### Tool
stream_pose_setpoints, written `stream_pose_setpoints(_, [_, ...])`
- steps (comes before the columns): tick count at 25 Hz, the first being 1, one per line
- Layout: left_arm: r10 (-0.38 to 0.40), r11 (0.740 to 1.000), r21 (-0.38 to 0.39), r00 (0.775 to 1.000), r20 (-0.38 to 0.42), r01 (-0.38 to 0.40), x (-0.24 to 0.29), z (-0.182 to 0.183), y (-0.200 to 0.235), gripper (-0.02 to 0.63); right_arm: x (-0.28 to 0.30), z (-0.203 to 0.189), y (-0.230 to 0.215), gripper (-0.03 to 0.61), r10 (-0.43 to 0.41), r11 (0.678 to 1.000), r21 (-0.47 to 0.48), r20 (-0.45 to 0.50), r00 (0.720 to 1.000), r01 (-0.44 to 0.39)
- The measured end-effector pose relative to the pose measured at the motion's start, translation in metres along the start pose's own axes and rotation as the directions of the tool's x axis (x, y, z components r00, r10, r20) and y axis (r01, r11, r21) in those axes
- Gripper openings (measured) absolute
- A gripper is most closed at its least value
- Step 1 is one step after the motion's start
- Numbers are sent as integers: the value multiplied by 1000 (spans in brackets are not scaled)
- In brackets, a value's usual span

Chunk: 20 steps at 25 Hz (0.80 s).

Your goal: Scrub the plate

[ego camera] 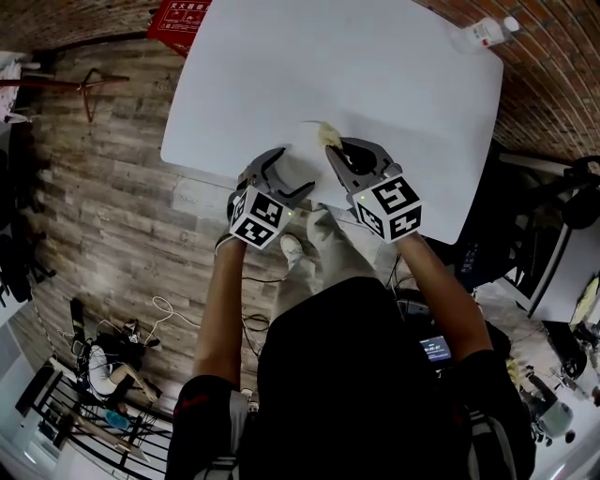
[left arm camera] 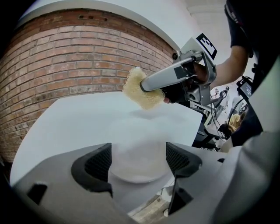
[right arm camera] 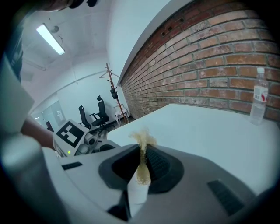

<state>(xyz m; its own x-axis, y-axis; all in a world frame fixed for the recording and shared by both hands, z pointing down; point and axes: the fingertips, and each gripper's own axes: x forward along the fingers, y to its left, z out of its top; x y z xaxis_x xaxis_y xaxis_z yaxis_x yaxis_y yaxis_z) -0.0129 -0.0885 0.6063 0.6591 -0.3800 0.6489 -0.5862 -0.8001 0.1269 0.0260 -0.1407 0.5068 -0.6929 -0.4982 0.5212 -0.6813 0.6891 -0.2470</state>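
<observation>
A small white plate point(left arm camera: 138, 135) lies on the white table point(ego camera: 375, 66) near its front edge. My left gripper point(ego camera: 292, 173) reaches over that edge, and its jaws sit against the plate's rim on both sides, gripping it point(left arm camera: 138, 159). My right gripper point(ego camera: 334, 150) is shut on a yellow sponge point(ego camera: 326, 134). In the left gripper view the sponge point(left arm camera: 142, 89) hangs a little above the far side of the plate without touching it. In the right gripper view the sponge point(right arm camera: 142, 159) is pinched thin between the jaws. White on white, the plate barely shows in the head view.
A plastic water bottle point(ego camera: 487, 33) stands at the table's far right corner, also in the right gripper view point(right arm camera: 259, 103). A brick wall runs behind the table. A red box point(ego camera: 178, 19) sits on the floor by the far left corner. Desks and cables lie to the right.
</observation>
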Motion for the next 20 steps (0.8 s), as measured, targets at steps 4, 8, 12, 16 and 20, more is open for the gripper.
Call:
stream_pose_setpoints(4, [-1, 999, 42, 1000, -24, 2, 1, -2, 0, 371, 1, -1, 0, 48, 0, 1000, -5, -10, 1000, 0])
stream_pose_setpoints(8, [-3, 998, 62, 1000, -28, 5, 2, -2, 0, 371, 3, -2, 0, 47, 0, 1000, -5, -14, 1000, 0])
stream_pose_setpoints(12, [-8, 998, 67, 999, -32, 10, 2, -3, 0, 371, 4, -5, 0, 48, -2, 1000, -5, -22, 1000, 2])
stream_pose_setpoints(16, [-20, 997, 77, 999, -38, 22, 1, -3, -1, 371, 3, -7, 0, 46, -4, 1000, -6, -31, 1000, 4])
stream_pose_setpoints(20, [-23, 996, 81, 999, -36, 26, 1, -3, 0, 371, 5, -8, 0, 48, -10, 999, -51, -53, 999, 8])
